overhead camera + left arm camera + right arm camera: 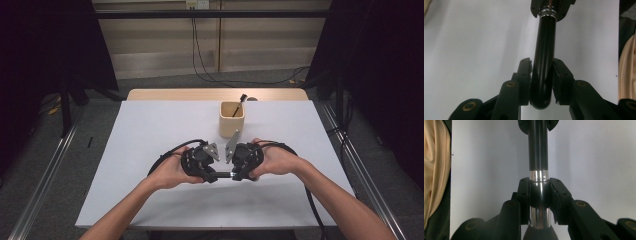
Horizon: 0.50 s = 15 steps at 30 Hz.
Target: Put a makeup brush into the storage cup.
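Left gripper view has the left gripper point(542, 82) clamped on the rounded black end of a brush handle point(544, 62). Beyond its tips, the right gripper point(539, 195) pinches the handle's silver band point(538, 175), both above the white table point(150, 125)

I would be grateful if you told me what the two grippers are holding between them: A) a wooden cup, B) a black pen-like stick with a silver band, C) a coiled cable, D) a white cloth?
B: the left gripper and the right gripper each clamp an end of the black stick.
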Motion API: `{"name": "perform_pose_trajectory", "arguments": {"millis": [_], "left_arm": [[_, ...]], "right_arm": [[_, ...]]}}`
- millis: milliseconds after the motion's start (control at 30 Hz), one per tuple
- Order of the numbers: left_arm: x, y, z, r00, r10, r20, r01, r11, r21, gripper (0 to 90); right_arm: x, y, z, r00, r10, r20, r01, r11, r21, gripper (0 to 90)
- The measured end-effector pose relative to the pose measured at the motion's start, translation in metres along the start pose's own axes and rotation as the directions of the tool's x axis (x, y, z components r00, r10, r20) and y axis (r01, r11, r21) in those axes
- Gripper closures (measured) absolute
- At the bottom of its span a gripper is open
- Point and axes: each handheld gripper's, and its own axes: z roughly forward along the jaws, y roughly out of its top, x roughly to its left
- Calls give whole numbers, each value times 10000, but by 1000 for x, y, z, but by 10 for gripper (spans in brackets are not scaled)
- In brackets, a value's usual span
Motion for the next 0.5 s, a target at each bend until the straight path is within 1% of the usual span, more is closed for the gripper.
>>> {"name": "perform_pose_trajectory", "arguments": {"millis": [33, 67, 100, 167, 233, 267, 333, 367, 400, 433, 467, 500], "left_arm": [[-2, 0, 1, 10000, -52, 70, 53, 10000, -69, 726], [-2, 0, 1, 10000, 42, 58, -42, 10000, 4, 731], [-3, 0, 3, 9999, -17, 159, 17, 10000, -3, 736], [-3, 0, 3, 9997, 38, 261, -40, 10000, 80, 742], [-2, 0, 3, 9992, 38, 390, -41, 10000, 70, 743], [-3, 0, 3, 9996, 14, 277, -14, 10000, 24, 744], [-2, 0, 2, 9994, -68, 346, 69, 10000, -47, 744], [-2, 0, 2, 9995, -51, 314, 51, 10000, -1, 745], [-2, 0, 2, 9998, -86, 170, 88, 9999, -137, 745], [-2, 0, 2, 9999, -81, 82, 82, 9999, -121, 745], [-2, 0, 2, 9999, -70, 147, 70, 10000, -4, 745], [-2, 0, 2, 9999, -113, 81, 113, 9999, -23, 746]], "right_arm": [[0, 0, 1, 10000, 13, -14, -13, 10000, 11, 717], [1, -1, 1, 10000, 3, -91, -3, 10000, 34, 716], [1, -2, 2, 9999, 5, -119, -4, 10000, 52, 714], [1, -2, 2, 10000, -65, -21, 65, 10000, 11, 711], [2, -4, 2, 9999, -22, -120, 22, 10000, 4, 709], [2, -4, 2, 10000, -41, -80, 41, 10000, -70, 705], [1, -6, 1, 10000, -24, -84, 22, 9997, -223, 700], [1, -6, 0, 10000, -9, -24, 8, 9995, -300, 694], [0, -7, -1, 10000, 69, -33, -70, 9993, -378, 684], [0, -8, -1, 10000, 44, -1, -44, 9990, -441, 662], [0, -8, -2, 10000, 70, 63, -67, 9989, -474, 645], [0, -9, -2, 9999, 100, 82, -96, 9985, -544, 641]]}}
